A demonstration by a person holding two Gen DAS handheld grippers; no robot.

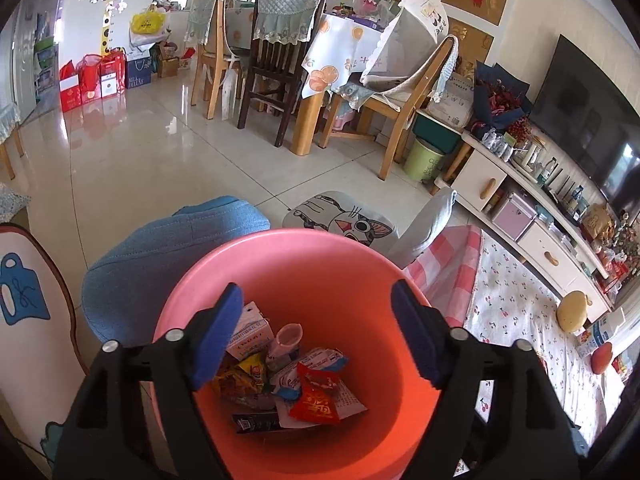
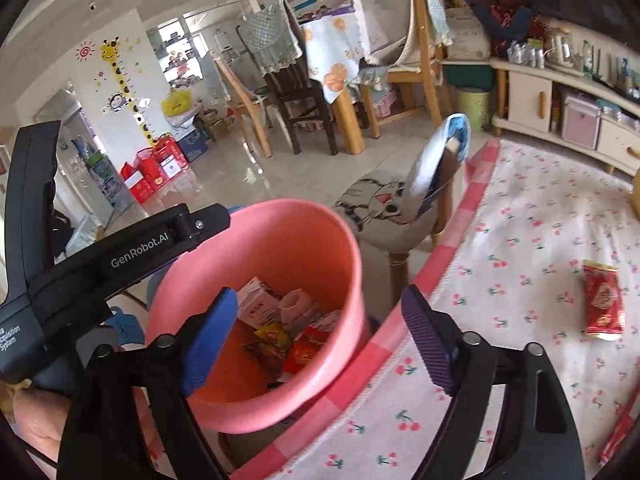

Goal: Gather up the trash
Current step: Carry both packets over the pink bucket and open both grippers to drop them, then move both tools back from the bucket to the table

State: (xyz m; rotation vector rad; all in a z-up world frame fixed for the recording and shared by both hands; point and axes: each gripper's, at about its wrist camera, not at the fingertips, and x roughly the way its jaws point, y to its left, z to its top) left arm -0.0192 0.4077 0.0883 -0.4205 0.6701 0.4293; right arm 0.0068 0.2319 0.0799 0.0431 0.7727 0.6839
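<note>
Red foil marks the piece of trash not yet collected: a flattened red snack wrapper [image 2: 603,299] lies on the cherry-print cloth [image 2: 520,240] of the table, well apart from the pink bucket [image 2: 288,220] that stands just beside the table's pink-checked edge. In the right wrist view the wrapper sits off to the right of the right gripper [image 2: 316,340] and somewhat ahead of it, with its long axis running roughly away from the camera, tilted only a little. The right gripper's jaws stand wide with nothing between them, one pad over the bucket's mouth and the other over the cloth.

The left gripper [image 1: 316,332] hangs directly over the bucket, jaws also spread wide and empty, looking down on the trash already inside: a small white carton [image 1: 250,330], a yellow packet [image 1: 240,376], a red packet [image 1: 316,400] and other scraps. Its body shows at the left of the right wrist view, on the bucket's far side from the wrapper.

The right hand is therefore the nearer one. A swing to the right, with the jaws set across the wrapper's short width, looks like the reach that fits.
</note>
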